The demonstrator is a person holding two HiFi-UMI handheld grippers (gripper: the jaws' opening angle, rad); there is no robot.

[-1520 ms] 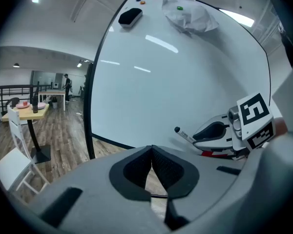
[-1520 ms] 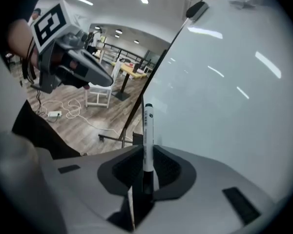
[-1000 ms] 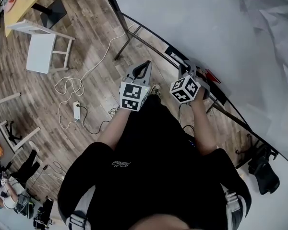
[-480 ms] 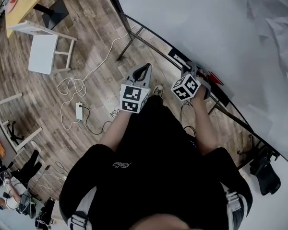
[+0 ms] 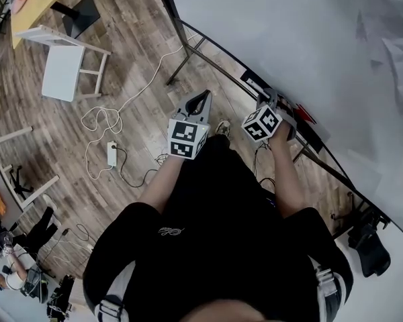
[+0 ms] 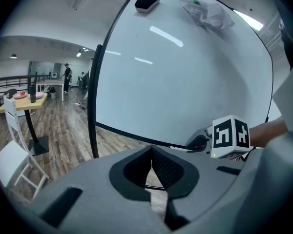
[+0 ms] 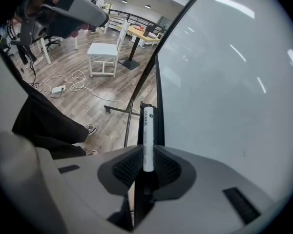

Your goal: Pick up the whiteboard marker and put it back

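Note:
My right gripper [image 7: 147, 167] is shut on a white whiteboard marker [image 7: 147, 130], which sticks out forward past the jaws. The marker's tip points at the black tray [image 7: 159, 123] along the lower edge of the whiteboard [image 7: 224, 82]. In the head view this gripper [image 5: 272, 99] sits right at the tray [image 5: 319, 136], and the marker is hidden there. My left gripper [image 6: 151, 165] hangs left of it over the floor, shut with nothing between its pads. It appears in the head view as well [image 5: 199, 102].
A red item [image 5: 306, 115] lies on the tray beside my right gripper. A black eraser [image 6: 146, 2] and crumpled plastic [image 6: 207, 11] stick high on the board. The board's stand legs [image 5: 181, 62], a white chair [image 5: 64, 69] and a power strip [image 5: 111, 154] with cable are on the wood floor.
Both grippers keep nearly the same pose. The marker stays gripped in the right gripper, and only the head view has shifted slightly.

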